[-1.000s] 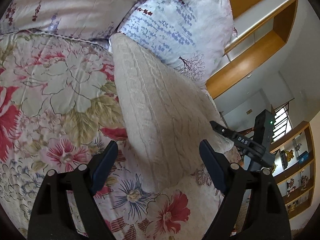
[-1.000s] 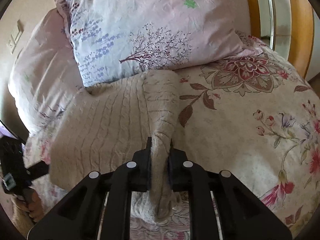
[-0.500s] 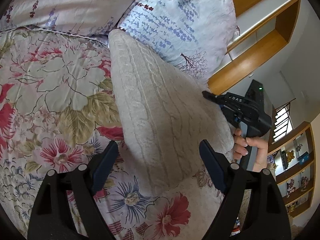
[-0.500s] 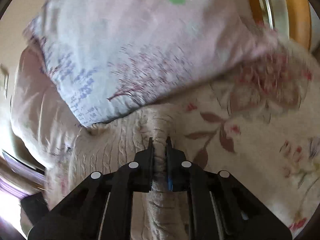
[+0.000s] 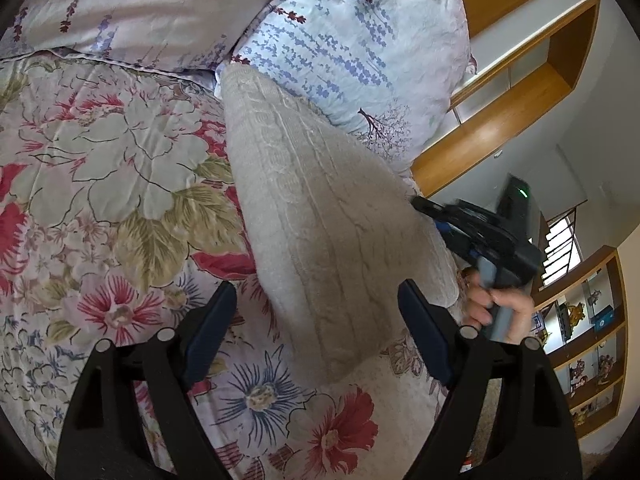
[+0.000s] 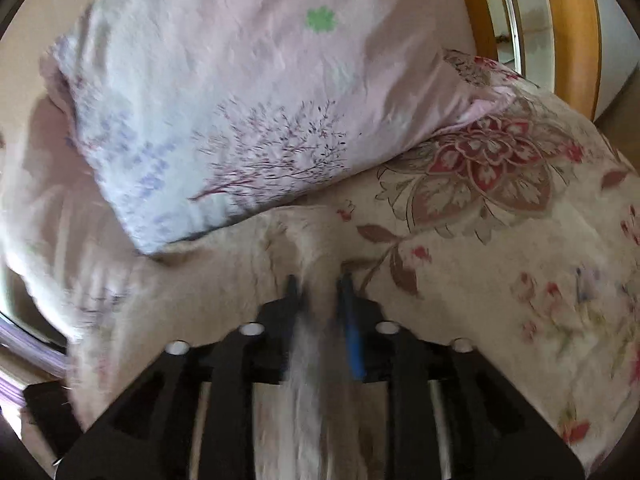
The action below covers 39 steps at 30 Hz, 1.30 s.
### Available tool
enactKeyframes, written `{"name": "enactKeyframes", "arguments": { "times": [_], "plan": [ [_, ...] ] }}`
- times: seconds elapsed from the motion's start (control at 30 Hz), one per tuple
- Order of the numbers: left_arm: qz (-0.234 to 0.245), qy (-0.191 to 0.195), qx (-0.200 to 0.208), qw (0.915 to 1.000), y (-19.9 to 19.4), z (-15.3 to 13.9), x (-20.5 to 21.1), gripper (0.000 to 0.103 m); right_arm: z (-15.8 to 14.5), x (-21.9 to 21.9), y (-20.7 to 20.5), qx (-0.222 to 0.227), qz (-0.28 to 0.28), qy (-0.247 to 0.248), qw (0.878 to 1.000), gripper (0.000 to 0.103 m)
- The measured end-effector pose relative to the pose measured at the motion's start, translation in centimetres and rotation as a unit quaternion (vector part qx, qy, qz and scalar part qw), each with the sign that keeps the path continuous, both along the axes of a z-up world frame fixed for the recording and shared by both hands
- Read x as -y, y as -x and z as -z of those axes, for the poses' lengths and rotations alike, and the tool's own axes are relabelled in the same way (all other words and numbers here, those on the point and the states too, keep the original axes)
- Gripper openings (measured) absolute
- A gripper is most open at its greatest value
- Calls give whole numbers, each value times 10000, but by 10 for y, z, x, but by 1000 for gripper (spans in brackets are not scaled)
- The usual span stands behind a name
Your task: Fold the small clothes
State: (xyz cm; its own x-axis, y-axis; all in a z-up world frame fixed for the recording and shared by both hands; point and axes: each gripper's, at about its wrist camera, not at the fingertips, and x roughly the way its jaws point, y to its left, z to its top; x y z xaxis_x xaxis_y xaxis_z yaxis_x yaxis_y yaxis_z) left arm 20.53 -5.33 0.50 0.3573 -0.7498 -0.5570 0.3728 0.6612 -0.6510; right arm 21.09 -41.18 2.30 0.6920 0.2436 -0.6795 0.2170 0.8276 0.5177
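Fold in progress: the cream knit garment (image 5: pixel 320 216) lies on the floral bedspread (image 5: pixel 100 168) with its far end against the pillow (image 5: pixel 352 40), one edge raised and pinched in the narrowly closed right claw (image 6: pixel 318 280). The left claw (image 5: pixel 316 304) is held wide, empty, just over the near end. Judged next: the lifted edge is to be carried across and laid flat; motion blur limits detail.

Floral bed (image 5: pixel 100 168) w/ pillows (image 6: pixel 248 92), wood shelves (image 5: pixel 592 344) nearby.
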Motion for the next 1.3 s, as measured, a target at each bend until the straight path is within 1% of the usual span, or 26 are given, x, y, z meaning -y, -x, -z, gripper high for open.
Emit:
{"name": "enactKeyframes", "arguments": {
  "times": [0.07,0.2,0.23,0.27,0.3,0.37,0.43,0.47,0.53,0.63,0.67,0.7,0.77,0.8,0.83,0.87,0.93,0.97,1.03,1.07,1.1,1.13,1.17,1.23,1.3],
  "plan": [
    [-31,54,-22,10000,2,-1,-2,69,-3,2,23,90,-139,-148,9998,35],
    [-12,29,-148,9999,5,1,-1,60,5,-1,60,30,-530,-416,9977,34],
    [-11,24,-191,9998,6,2,-1,53,5,-5,63,14,-577,-345,9977,23],
    [-3,33,-226,9997,7,3,0,44,3,-6,68,25,-585,-173,9981,14],
    [-9,6,-262,9997,7,5,0,40,2,-7,72,84,-583,-13,9983,12],
    [-67,-64,-270,9996,8,6,0,28,0,-4,78,248,-527,65,9983,11],
    [-78,-82,-264,9996,11,7,-1,23,-2,-7,75,281,-496,106,9983,10],
    [-84,-110,-241,9996,12,6,0,21,-1,-8,74,224,-503,243,9982,10],
    [-91,-240,-154,9996,17,5,2,20,5,-14,71,24,-511,686,9963,9],
    [-77,-454,-56,9989,22,6,8,20,17,-15,67,-216,-394,983,9941,9],
    [-58,-537,7,9985,23,6,11,21,22,-10,70,-275,-367,930,9946,9],
    [-38,-628,70,9980,24,5,13,23,26,-6,68,-290,-319,765,9961,9],
    [9,-690,70,9976,24,1,13,31,24,-4,67,-311,-375,657,9967,9],
    [18,-634,51,9980,23,-2,11,37,19,-1,68,-259,-395,567,9973,9],
    [5,-545,67,9985,22,-6,7,51,15,1,69,-195,-399,470,9979,13],
    [-32,-433,117,9990,22,-11,3,67,10,5,70,-128,-389,332,9986,17],
    [-162,-174,279,9993,19,-23,-10,76,1,18,69,18,-280,-46,9996,54],
    [-206,-95,298,9993,16,-27,-14,79,-2,24,66,85,-237,-253,9994,58],
    [-316,60,157,9994,3,-30,-20,85,-4,31,55,94,-272,-643,9975,61],
    [-329,76,85,9994,-4,-30,-20,85,-3,32,48,59,-295,-809,9963,62],
    [-353,56,-37,9994,-12,-29,-19,86,-2,34,42,5,-307,-949,9950,65],
    [-361,60,-146,9992,-20,-27,-17,87,2,36,33,-83,-331,-1107,9933,66],
    [-334,122,-316,9989,-28,-23,-16,88,3,36,27,-140,-342,-1194,9922,66],
    [-317,189,-528,9979,-40,-19,-11,89,11,37,13,-323,-375,-1387,9891,66],
    [-359,154,-709,9967,-52,-14,-6,90,19,37,2,-443,-437,-1554,9859,66]
  ]
}}
